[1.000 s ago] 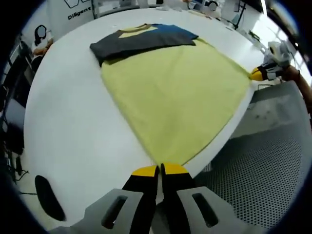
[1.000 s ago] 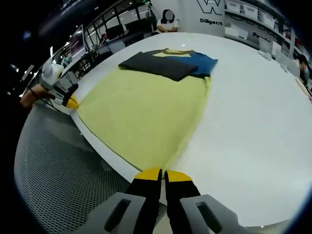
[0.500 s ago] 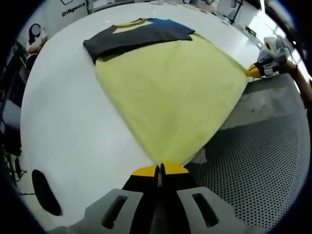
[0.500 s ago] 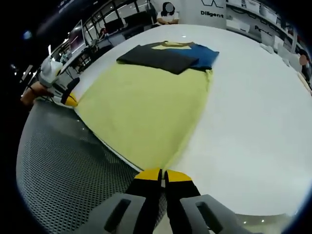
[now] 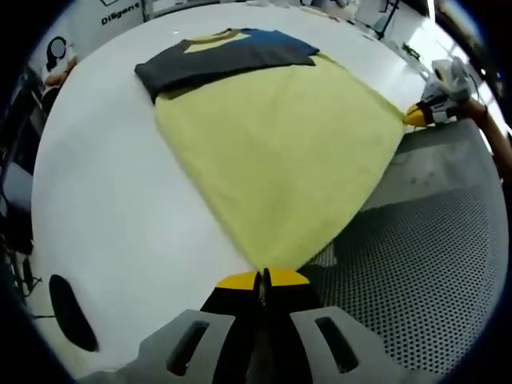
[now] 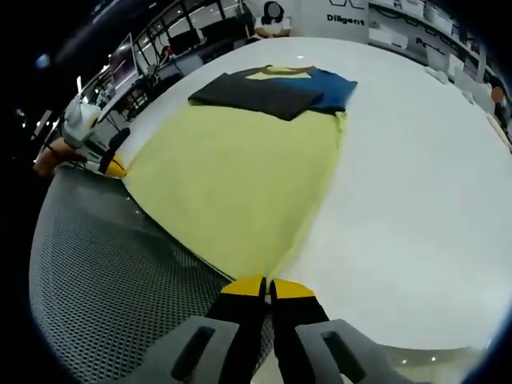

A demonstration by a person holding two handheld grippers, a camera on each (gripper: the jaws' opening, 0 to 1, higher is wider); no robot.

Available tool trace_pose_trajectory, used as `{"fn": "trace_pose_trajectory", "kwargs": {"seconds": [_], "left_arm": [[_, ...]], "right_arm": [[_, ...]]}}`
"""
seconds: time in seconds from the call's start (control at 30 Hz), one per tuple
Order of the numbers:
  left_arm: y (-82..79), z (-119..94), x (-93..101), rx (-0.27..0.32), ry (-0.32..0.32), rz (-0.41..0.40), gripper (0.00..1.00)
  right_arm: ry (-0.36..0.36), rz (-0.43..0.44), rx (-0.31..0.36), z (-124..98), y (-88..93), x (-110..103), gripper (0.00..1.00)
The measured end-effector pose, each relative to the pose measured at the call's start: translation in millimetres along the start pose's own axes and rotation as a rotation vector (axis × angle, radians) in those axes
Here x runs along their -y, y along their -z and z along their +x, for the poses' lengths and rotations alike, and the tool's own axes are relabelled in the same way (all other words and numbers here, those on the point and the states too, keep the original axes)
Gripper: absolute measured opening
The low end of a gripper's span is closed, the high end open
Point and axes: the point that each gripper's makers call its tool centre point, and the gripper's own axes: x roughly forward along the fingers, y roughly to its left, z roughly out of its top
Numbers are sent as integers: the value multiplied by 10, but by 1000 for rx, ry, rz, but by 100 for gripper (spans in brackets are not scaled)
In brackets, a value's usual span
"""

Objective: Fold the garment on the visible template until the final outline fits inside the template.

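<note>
A yellow garment lies stretched flat on the white table, its dark grey sleeve and blue sleeve folded over the far end. My left gripper is shut on one near hem corner, at the table's edge. The right gripper shows at the right edge of that view, pinching the other hem corner. In the right gripper view the same yellow garment runs away from my right gripper, which is shut on its corner. The left gripper shows at the left, with the grey sleeve far off.
Perforated metal mesh lies beyond the table's curved edge, under the hem. A dark oval mark sits on the table at the near left. A seated person is at the far side. Bare white table spreads to the right.
Both grippers have drawn the hem back toward me, so the near edge of the yellow cloth now reaches past the table's rim over the mesh. The grips are unchanged.
</note>
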Motion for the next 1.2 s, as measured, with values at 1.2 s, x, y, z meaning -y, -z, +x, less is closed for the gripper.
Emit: {"fn": "trace_pose_trajectory", "kwargs": {"seconds": [1.2], "left_arm": [[-525, -379, -205, 158, -77, -69, 1]], "right_arm": [[23, 61, 194, -372, -728, 27, 0]]}}
